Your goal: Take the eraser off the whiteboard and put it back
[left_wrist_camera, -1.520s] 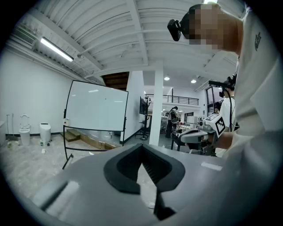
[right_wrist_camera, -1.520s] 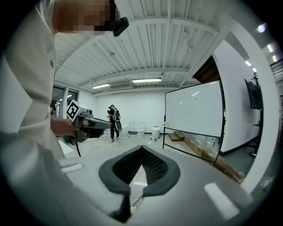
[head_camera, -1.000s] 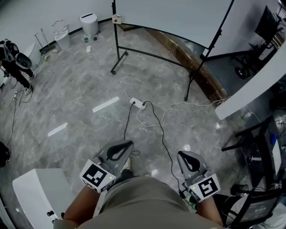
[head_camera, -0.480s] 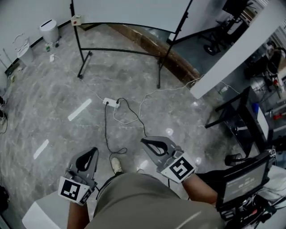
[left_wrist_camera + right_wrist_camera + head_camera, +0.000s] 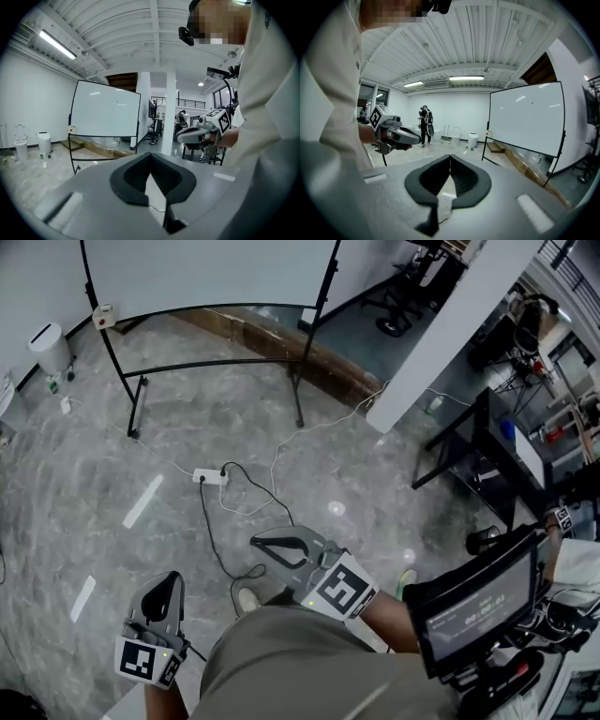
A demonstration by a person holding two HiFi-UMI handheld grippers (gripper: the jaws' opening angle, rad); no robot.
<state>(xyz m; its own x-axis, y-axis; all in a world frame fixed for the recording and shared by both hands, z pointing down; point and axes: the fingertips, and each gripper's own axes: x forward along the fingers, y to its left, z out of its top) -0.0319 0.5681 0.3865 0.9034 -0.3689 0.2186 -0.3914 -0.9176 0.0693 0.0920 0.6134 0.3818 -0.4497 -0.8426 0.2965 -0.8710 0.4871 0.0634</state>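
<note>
The whiteboard (image 5: 206, 268) stands on a black wheeled stand (image 5: 216, 362) at the far side of the floor; it also shows as the whiteboard (image 5: 105, 112) and the whiteboard (image 5: 527, 117). A small white box (image 5: 103, 313) hangs on its left post. No eraser can be made out at this distance. My left gripper (image 5: 171, 577) is low at the left, far from the board, jaws together and empty. My right gripper (image 5: 258, 542) is near the middle, shut and empty. Each gripper view shows its own closed tips, left gripper (image 5: 150, 153) and right gripper (image 5: 450, 156).
A power strip (image 5: 211, 475) with trailing cables lies on the grey floor between me and the board. A white column (image 5: 441, 334) rises at the right, with a black desk and monitor (image 5: 478, 601) beside me. A white bin (image 5: 49, 348) stands far left. Another person (image 5: 425, 124) stands far off.
The view has swung round: the whiteboard stand slid leftward in the head view and the desk with monitor came in at the right. Both grippers travelled along, still shut.
</note>
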